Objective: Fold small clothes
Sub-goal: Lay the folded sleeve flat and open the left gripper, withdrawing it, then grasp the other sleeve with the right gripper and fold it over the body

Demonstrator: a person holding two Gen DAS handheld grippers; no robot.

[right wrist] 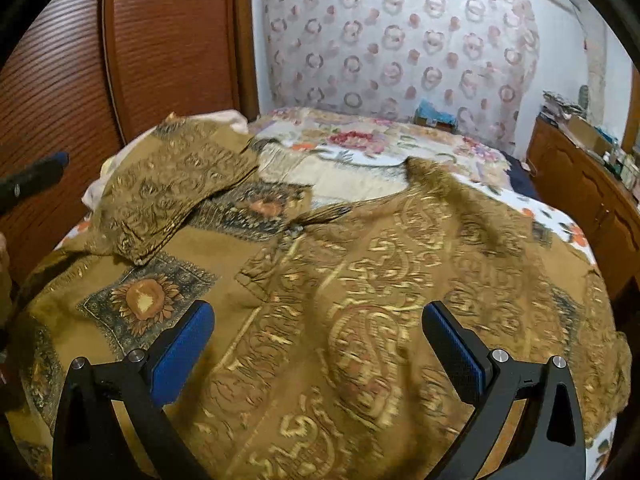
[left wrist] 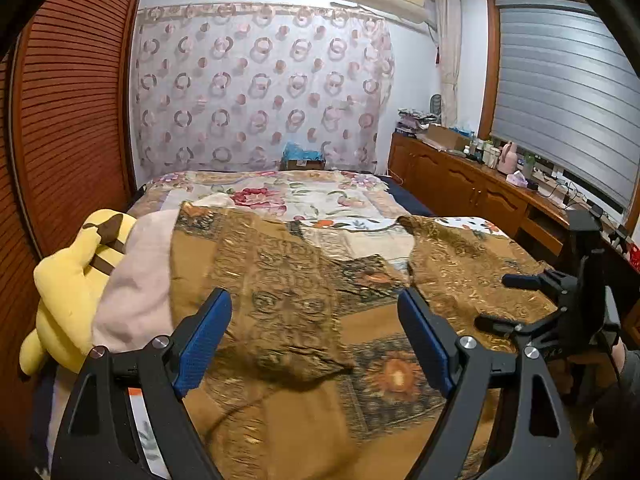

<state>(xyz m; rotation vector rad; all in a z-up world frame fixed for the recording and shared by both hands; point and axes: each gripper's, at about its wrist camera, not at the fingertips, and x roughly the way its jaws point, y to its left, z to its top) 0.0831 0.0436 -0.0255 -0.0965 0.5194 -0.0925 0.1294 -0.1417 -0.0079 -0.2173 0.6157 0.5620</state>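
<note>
You are holding both grippers spread with nothing between the pads: the left gripper (left wrist: 316, 336) and the right gripper (right wrist: 318, 344). The brown patterned garment (right wrist: 360, 280) is lying across the bed (right wrist: 360, 140), filling the frame's centre. Its folded-over sleeve (right wrist: 176, 176) is sitting upper left, running diagonally, nearer your left gripper.

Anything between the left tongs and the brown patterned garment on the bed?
Nothing visible. The left tongs are open right above the brown garment, with only air between the pads. The yellow plush toy lies off to the left, and the right tongs sit off to the right.
</note>
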